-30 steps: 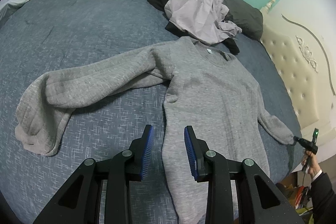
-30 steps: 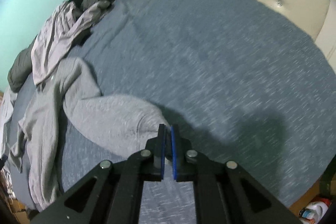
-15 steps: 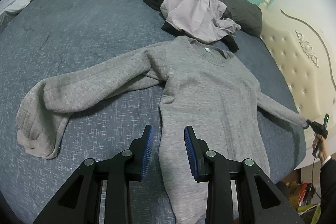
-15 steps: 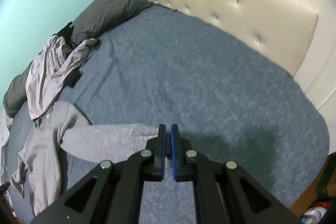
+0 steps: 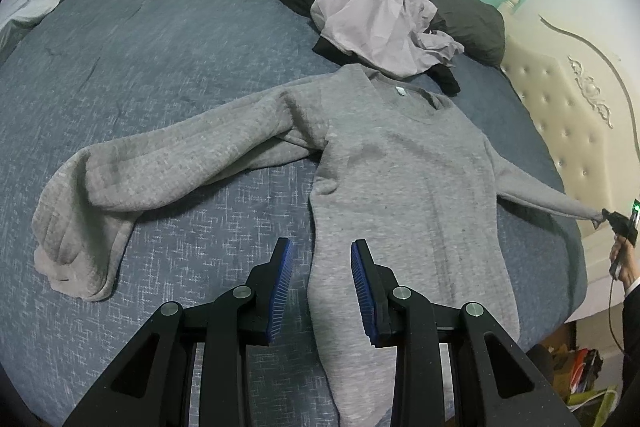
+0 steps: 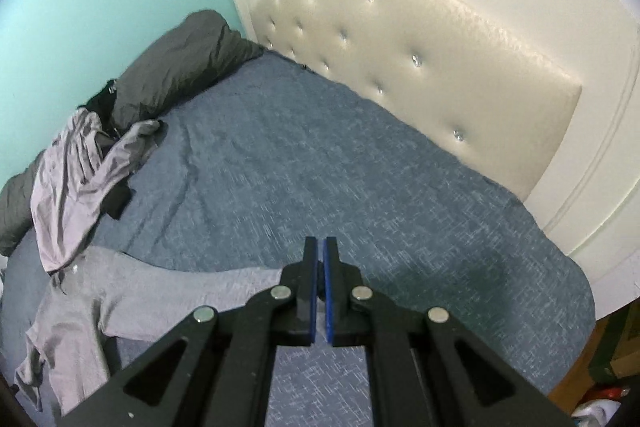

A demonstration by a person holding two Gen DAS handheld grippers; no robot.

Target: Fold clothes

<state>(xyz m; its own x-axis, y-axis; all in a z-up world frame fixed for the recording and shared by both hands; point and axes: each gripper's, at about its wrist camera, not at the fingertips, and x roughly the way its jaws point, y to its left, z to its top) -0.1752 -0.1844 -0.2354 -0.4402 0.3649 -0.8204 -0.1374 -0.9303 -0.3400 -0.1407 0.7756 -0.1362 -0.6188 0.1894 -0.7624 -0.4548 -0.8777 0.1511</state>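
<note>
Left wrist view is showing the gray sweater lying spread front-up on the blue bedspread, its body running away ahead of the left tongs, which are hovering gaping and empty over the hem's edge. Off to their right, the right tongs are pinching the sleeve cuff tight, pulling that sleeve taut and slightly lifted. Risks, as I judge them: the thin cuff could be slipping from the pads, or the pull could be dragging the body askew. A hand is gripping the right tongs low, beyond the bed's edge.
</note>
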